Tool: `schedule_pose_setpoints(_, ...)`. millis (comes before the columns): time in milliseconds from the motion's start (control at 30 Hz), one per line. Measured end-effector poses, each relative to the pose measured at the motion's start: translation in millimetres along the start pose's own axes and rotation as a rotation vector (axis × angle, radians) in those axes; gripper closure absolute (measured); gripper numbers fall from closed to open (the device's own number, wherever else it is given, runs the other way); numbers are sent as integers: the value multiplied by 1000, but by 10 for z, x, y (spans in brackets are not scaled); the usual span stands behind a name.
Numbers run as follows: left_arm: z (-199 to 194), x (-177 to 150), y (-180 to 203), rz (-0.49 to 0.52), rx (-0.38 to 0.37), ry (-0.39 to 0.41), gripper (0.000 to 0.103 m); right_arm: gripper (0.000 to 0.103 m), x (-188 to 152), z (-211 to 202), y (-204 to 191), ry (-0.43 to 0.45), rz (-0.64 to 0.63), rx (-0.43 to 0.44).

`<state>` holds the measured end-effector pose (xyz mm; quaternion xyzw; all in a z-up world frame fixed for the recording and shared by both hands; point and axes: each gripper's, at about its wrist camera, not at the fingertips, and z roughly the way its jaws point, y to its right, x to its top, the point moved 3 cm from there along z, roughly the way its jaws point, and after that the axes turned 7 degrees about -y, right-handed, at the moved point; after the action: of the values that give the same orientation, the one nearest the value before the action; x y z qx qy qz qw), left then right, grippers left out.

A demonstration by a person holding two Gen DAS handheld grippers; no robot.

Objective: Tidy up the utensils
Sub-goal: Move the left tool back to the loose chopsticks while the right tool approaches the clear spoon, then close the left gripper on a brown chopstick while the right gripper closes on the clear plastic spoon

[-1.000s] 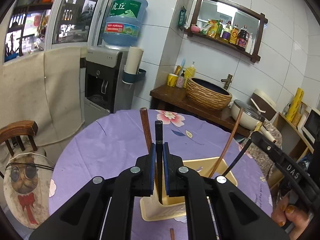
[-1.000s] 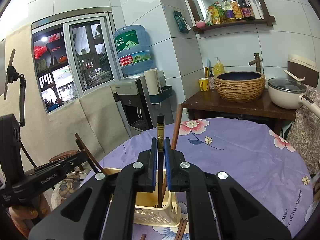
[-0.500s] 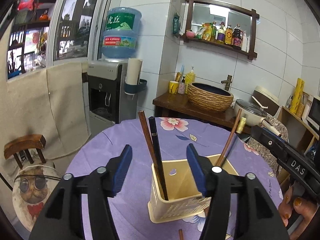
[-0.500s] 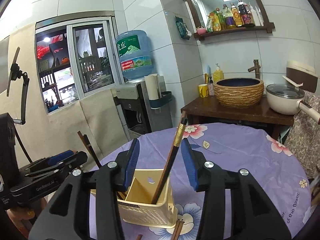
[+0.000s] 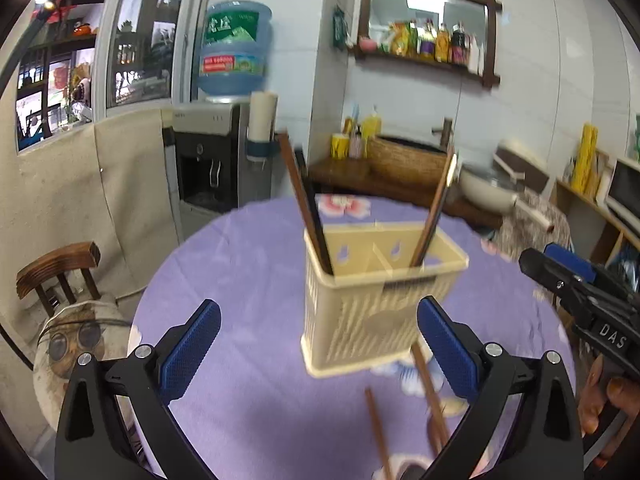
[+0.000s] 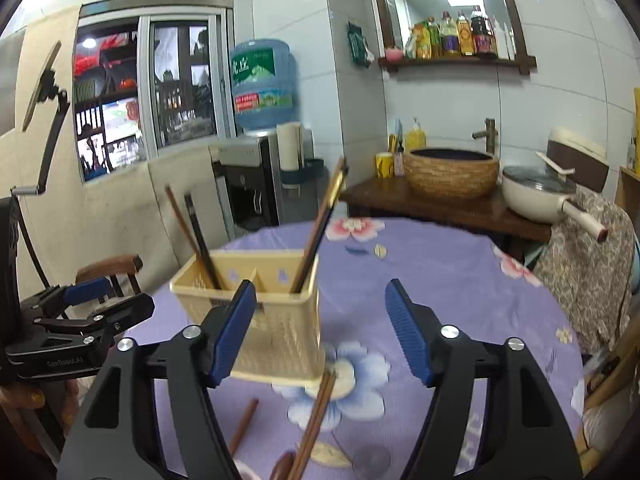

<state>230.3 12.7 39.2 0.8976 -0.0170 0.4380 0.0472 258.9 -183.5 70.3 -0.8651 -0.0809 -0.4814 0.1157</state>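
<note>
A cream utensil basket [image 5: 376, 292] stands on the purple flowered tablecloth [image 5: 240, 280]; it also shows in the right wrist view [image 6: 256, 320]. Two chopsticks [image 5: 306, 208] lean in its left compartment and a dark gold-tipped pair [image 5: 434, 212] leans in its right one. The same sticks show in the right wrist view, left pair [image 6: 192, 232] and gold-tipped pair [image 6: 320, 228]. My left gripper [image 5: 318, 344] is open and empty, just in front of the basket. My right gripper [image 6: 320, 328] is open and empty, near the basket's right side. Loose brown chopsticks [image 5: 428, 392] lie on the cloth in front of the basket, and show in the right wrist view [image 6: 316, 420].
A wooden chair [image 5: 56, 268] stands left of the table. A water dispenser [image 5: 212, 168] and a wooden counter with a woven basin [image 6: 450, 172] and a pot [image 6: 536, 194] stand behind. Something round and dark [image 6: 282, 466] lies at the table's near edge.
Both grippers opened and let go of the chopsticks, which now lean in the basket. Both grippers have pulled back and down from the basket.
</note>
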Motion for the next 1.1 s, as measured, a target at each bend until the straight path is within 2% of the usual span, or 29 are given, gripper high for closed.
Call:
schedule_pose_setpoints(133, 126, -373, -54, -12, 7, -106, 6, 35, -452, 154, 27, -124, 7, -4)
schedule_pose_setpoints(300, 291, -738, -96, -22, 47, -194, 8, 35, -950, 377, 56, -263, 33, -15)
schedule_pose_setpoints(433, 402, -908, -32, -17, 19, -259, 21, 36, -1092, 356, 51, -271, 5, -48)
schedule_pose_setpoints(600, 445, -997, 63, 7, 3, -283, 25, 36, -1150, 286, 180, -269, -7, -106)
schedule_pose_setpoints(733, 483, -1039, 71, -5, 0, -294, 25, 39, -1263, 298, 360, -317, 39, -142)
schedule_pose_setpoints(867, 536, -1066, 87, -3, 1, -316, 31, 44, -1374, 351, 390, -366, 57, -140)
schedule_pose_setpoints(1033, 530, -1065, 103, 0, 3, -315, 31, 44, -1445, 435, 335, -407, 47, -143)
schedule_pose_setpoints(1100, 531, -1062, 101, -1, 6, -314, 31, 48, -1463, 461, 323, -416, 41, -157)
